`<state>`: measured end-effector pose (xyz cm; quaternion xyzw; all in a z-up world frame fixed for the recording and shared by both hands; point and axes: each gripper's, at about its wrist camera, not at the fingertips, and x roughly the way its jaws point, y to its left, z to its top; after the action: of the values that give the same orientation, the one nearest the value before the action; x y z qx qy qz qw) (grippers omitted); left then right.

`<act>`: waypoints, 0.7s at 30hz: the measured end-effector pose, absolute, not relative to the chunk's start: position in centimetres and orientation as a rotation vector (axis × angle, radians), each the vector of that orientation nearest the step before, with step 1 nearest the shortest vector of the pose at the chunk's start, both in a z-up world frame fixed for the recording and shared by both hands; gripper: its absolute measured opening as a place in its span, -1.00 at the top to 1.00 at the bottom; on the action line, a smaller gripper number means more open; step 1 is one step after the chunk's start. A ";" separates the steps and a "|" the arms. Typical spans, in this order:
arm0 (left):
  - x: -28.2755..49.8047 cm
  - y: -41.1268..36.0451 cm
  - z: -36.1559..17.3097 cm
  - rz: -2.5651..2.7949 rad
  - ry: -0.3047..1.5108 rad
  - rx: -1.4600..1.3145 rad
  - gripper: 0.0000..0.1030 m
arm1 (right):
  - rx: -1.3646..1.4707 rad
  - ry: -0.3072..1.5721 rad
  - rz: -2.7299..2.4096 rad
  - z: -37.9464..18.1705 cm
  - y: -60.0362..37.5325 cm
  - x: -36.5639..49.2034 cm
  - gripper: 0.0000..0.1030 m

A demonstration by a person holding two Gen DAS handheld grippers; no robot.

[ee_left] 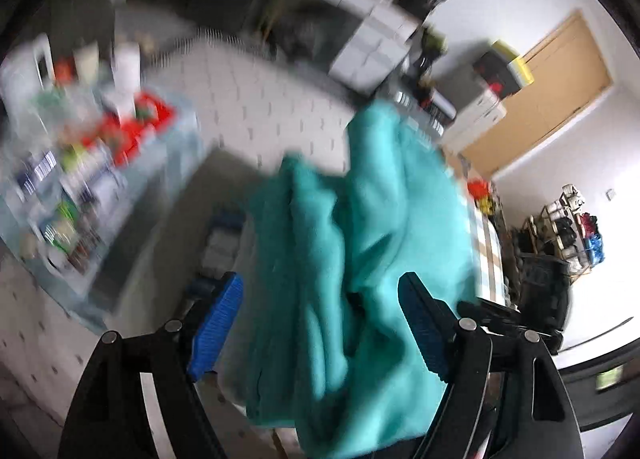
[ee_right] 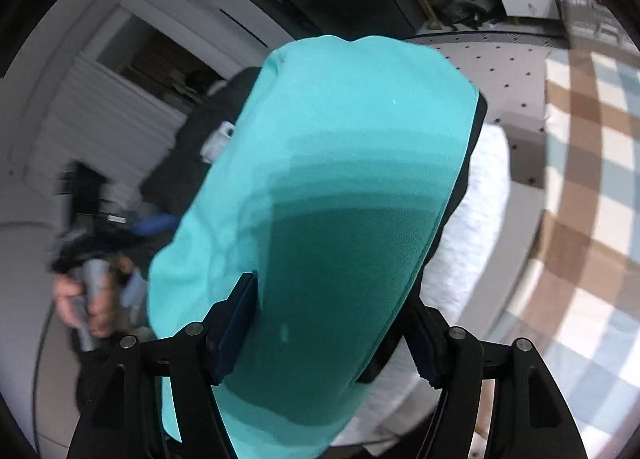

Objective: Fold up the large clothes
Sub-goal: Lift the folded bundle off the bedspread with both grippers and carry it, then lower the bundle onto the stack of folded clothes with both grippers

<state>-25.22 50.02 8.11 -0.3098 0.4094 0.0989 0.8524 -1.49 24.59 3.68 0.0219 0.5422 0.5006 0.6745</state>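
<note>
Left wrist view, blurred: the left gripper (ee_left: 320, 323) w/ blue ribbed pads (ee_left: 218, 329) stands wide open, and the rumpled teal fleece garment (ee_left: 360, 239) bunches in the gap btwn the jaws, pads clear of the cloth on both sides, the fabric running up and away over a white perforated tabletop (ee_left: 256, 99). Right wrist view: the right gripper (ee_right: 328, 323) is also spread wide; the same teal garment fills the gap and drapes over the left pad, partly hiding it, so can't tell if the pads press it; a white fluffy cloth (ee_right: 472, 227) lies just beside it on the right, and a hand (ee_right: 86, 299) shows at far left.
</note>
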 end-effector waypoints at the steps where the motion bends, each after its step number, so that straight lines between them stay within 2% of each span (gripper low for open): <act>1: -25.6 49.0 9.0 0.187 0.836 -0.623 -0.48 | -0.011 1.207 1.130 4.2 24.7 -1.7 -0.34; 3: -25.6 45.9 10.4 0.075 0.828 -0.525 -0.48 | -0.100 1.180 1.119 5.0 25.0 -1.4 -0.34; 6: -24.9 42.5 9.8 0.021 0.872 -0.429 -0.48 | -0.311 1.002 1.038 8.6 25.2 -2.7 -0.36; 9: -23.5 42.1 6.2 0.035 0.959 -0.420 -0.48 | -0.421 0.825 1.005 12.0 25.0 -3.7 -0.36; 12: -22.4 42.5 2.3 0.059 1.008 -0.497 -0.48 | -0.398 0.767 1.074 13.6 26.0 -3.5 -0.32; 15: -22.2 44.2 0.1 0.080 1.009 -0.541 -0.47 | -0.422 0.753 1.171 12.3 28.0 -3.7 -0.26; 17: -23.4 45.0 -0.6 0.086 0.985 -0.575 -0.47 | -0.518 0.799 1.155 9.4 30.2 -4.0 0.04; 18: -23.0 45.2 -1.0 0.086 0.979 -0.585 -0.47 | -0.559 0.847 1.149 7.7 31.1 -3.9 0.04; 21: -22.2 45.1 -1.3 0.080 0.932 -0.608 -0.47 | -0.555 0.830 1.112 5.7 31.6 -4.4 0.04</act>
<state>-22.17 45.11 -1.32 -0.2886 0.4422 0.0380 0.8484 -4.36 31.57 5.70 -0.2524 0.3772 0.5058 0.7336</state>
